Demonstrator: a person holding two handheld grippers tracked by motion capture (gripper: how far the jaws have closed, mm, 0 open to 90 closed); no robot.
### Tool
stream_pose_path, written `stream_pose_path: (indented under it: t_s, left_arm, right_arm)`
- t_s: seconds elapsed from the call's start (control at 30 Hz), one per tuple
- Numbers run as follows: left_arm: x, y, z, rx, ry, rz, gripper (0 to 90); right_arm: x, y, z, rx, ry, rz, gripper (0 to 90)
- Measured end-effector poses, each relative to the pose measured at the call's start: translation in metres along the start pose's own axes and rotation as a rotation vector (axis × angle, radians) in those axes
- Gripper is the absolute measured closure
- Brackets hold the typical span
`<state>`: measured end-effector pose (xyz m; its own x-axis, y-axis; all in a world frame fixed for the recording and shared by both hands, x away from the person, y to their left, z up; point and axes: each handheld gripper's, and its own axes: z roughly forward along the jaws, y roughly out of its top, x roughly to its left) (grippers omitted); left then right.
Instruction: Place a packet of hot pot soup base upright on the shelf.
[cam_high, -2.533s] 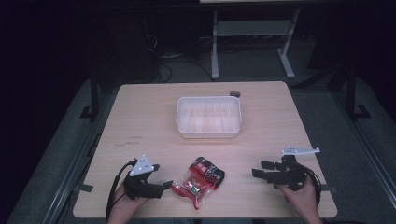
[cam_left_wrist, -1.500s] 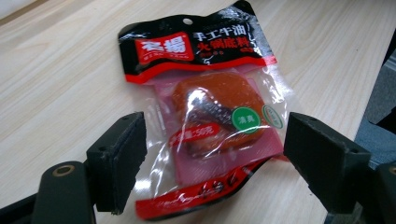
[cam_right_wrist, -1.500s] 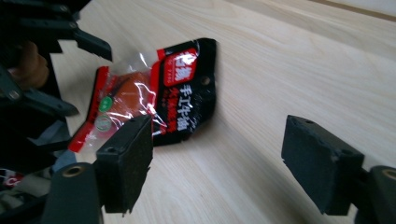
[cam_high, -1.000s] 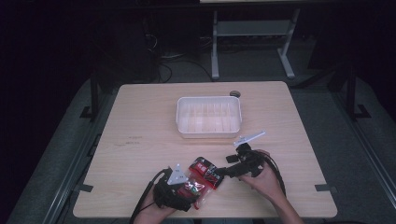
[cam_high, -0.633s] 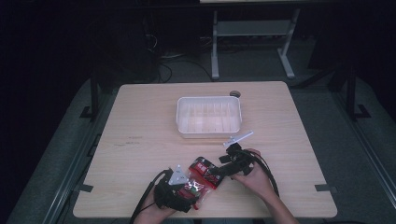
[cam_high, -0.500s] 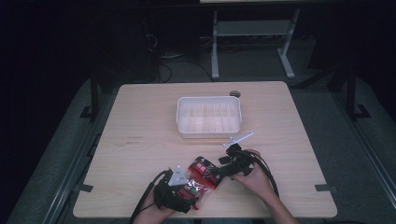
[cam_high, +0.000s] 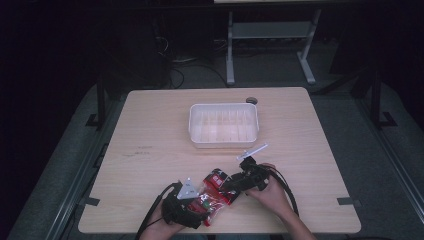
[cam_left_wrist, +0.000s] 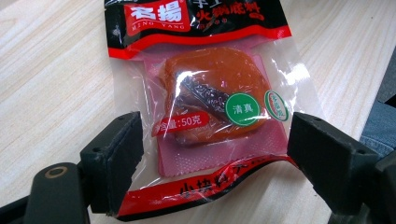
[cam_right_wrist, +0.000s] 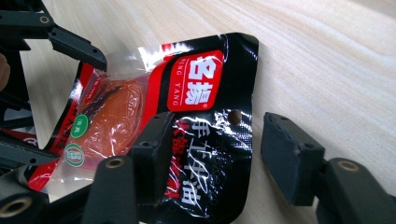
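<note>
I hold a hand-held gripper in each hand over the near edge of the counter (cam_high: 150, 130), and between them lies the snack packet (cam_high: 216, 192), a red and black pouch with an orange block showing through its clear window. In the high view the packet sits at about six o'clock on the counter, and the white tray (cam_high: 223, 125) stands well apart from it at twelve o'clock. My left hand-held gripper (cam_left_wrist: 212, 172) is released: its jaws stand wide on either side of the packet's clear end, at nine and three o'clock of it, the left one at the packet's edge. My right hand-held gripper (cam_right_wrist: 215, 154) comes at the packet's black printed end from about three o'clock. Its jaws have just been closing, with the packet's edge between them. One jaw lies against the black foil, while the other stands clear of it over bare wood, so nothing is clamped yet.
</note>
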<state>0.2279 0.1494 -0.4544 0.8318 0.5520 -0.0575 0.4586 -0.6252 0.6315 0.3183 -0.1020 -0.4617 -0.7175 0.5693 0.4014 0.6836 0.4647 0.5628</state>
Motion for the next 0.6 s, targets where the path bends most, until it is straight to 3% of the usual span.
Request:
stream_pose_path:
  t_s: [0.6]
  left_arm:
    - [-0.0018, -0.0033, -0.0011, 0.018, 0.018, 0.027, 20.6]
  right_arm:
    - [-0.0025, -0.0047, -0.0009, -0.004, 0.065, 0.052, 53.9]
